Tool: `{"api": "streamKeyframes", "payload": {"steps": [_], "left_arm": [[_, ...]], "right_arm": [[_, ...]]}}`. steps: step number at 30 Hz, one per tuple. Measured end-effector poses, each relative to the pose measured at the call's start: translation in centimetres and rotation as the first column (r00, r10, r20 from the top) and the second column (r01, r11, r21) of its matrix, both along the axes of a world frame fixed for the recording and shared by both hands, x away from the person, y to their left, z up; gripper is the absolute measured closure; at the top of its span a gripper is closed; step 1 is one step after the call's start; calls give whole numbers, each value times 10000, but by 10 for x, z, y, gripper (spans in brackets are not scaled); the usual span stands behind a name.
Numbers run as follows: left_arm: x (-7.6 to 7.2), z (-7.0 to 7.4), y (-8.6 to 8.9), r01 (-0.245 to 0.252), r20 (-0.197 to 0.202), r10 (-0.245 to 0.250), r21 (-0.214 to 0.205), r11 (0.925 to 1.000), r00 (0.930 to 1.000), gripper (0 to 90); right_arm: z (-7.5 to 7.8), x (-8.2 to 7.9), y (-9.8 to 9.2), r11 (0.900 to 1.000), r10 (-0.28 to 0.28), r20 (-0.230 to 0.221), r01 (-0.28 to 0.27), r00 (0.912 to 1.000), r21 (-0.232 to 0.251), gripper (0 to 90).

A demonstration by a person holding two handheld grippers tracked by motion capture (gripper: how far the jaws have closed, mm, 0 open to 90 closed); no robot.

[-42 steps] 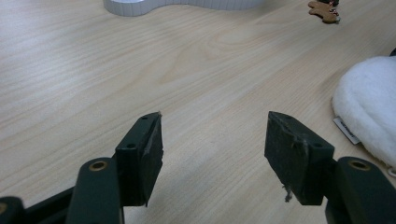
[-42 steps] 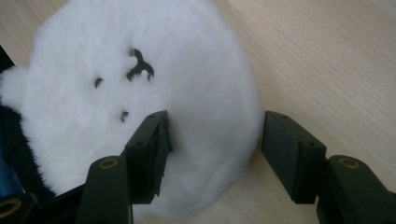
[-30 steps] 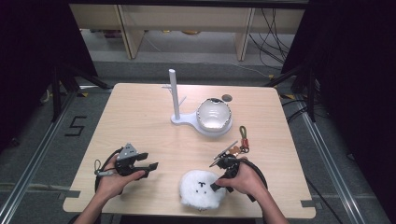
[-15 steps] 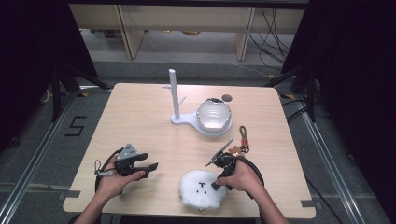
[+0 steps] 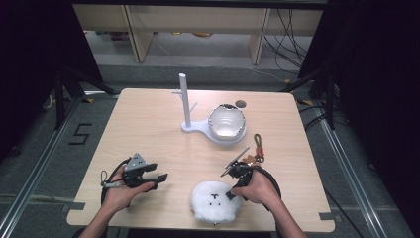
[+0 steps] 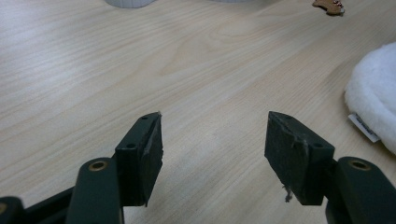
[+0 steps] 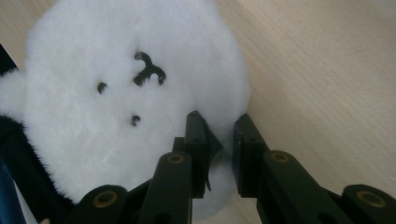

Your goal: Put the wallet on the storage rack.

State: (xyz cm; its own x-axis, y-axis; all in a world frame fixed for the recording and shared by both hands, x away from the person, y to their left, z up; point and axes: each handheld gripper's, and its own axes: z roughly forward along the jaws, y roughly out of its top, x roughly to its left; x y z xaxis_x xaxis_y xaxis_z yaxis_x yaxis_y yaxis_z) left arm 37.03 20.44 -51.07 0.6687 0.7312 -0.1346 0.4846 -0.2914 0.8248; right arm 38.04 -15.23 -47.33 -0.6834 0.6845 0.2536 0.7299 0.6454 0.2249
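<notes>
White plush toy point(image 5: 216, 202) lies flat on the wooden table point(image 5: 148, 124), at the near edge, well nearer the person than the white stand point(image 5: 186, 106), which serves as landmark. The toy is round and fluffy, with a small face stitched in black: two dot eyes, a curved nose-mouth mark, one further dot below. In the right gripper view the fur point(image 7: 116, 93) looks long and soft, with a lobe like an ear at one side. A small fabric tag point(image 6: 363, 127) pokes from its edge in the left gripper view. Right gripper point(image 5: 234, 191) sits at the toy's right rim; its jaws have just been closing and now pinch a tuft of the fur at the edge, pads nearly together. Left gripper point(image 5: 161, 178) rests on the table to the left of the toy, apart from it, jaws spread wide over bare wood. A clear bowl point(image 5: 227, 121) sits on the stand's base, just right of the post. A keychain point(image 5: 256, 148) with a small figure lies between bowl and right gripper.
</notes>
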Motion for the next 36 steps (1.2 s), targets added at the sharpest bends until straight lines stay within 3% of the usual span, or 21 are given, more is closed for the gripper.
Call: {"api": "streamKeyframes", "payload": {"steps": [3, 4, 11, 12, 14, 16, 19, 21, 23, 25, 26, 31, 33, 34, 35, 36], "left_arm": [[0, 0, 1, -94, 17, 94, 12, 10000, 10000, 362], [0, 0, 1, -105, 23, 105, -10, 9999, 9999, 362], [-1, 0, 1, -131, 42, 131, -9, 9999, 9999, 362], [-1, -1, 1, -137, 38, 137, -12, 9999, 9999, 362], [-1, 0, 2, -132, 37, 132, 51, 9999, 9999, 362], [0, 0, 1, -175, 57, 175, -30, 9998, 9998, 362], [0, -1, 2, -194, 125, 196, -150, 9997, 9997, 362], [0, 0, 3, -177, 118, 178, -82, 9998, 9998, 362], [0, 0, 3, -224, 145, 225, -109, 9997, 9996, 362], [0, 0, 3, -310, 215, 312, -137, 9994, 9993, 363], [0, 0, 3, -313, 233, 316, -135, 9994, 9992, 363], [0, 0, 4, -360, 275, 363, -96, 9993, 9990, 363], [0, 0, 5, -394, 295, 396, -102, 9992, 9988, 364], [0, 1, 5, -408, 303, 410, -94, 9991, 9987, 364], [0, 0, 5, -355, 303, 359, -132, 9993, 9989, 364], [0, 0, 5, -390, 303, 395, -165, 9991, 9988, 364]], "right_arm": [[12, -3, -5, 9998, -24, 689, 11, 9976, 187, 802], [15, -5, -5, 9993, -169, 669, 146, 9976, 339, 803], [33, -5, -13, 9998, -149, 1533, 128, 9881, 145, 802], [38, -4, -16, 9999, -118, 1819, 101, 9833, 104, 802], [39, -3, -17, 9999, -73, 1880, 45, 9821, 151, 802], [43, -2, -21, 9999, -82, 2192, 47, 9756, 166, 801], [55, -2, -28, 9982, -592, 2466, 603, 9673, 28, 801], [56, -2, -29, 9985, -538, 2543, 530, 9656, 100, 801], [59, 1, -33, 9989, -469, 2994, 456, 9530, 112, 800], [63, 0, -35, 9973, -739, 2981, 714, 9517, 193, 800], [66, 2, -37, 9978, -655, 3264, 628, 9430, 188, 800], [71, 3, -39, 9959, -879, 3570, 888, 9299, 139, 800], [76, 4, -42, 9965, -787, 3799, 830, 9217, 49, 800], [80, 6, -44, 9967, -759, 4076, 803, 9100, 63, 800], [80, 6, -44, 9967, -759, 4076, 803, 9100, 63, 800], [82, 7, -45, 9966, -792, 4187, 823, 9047, 106, 800]]}}
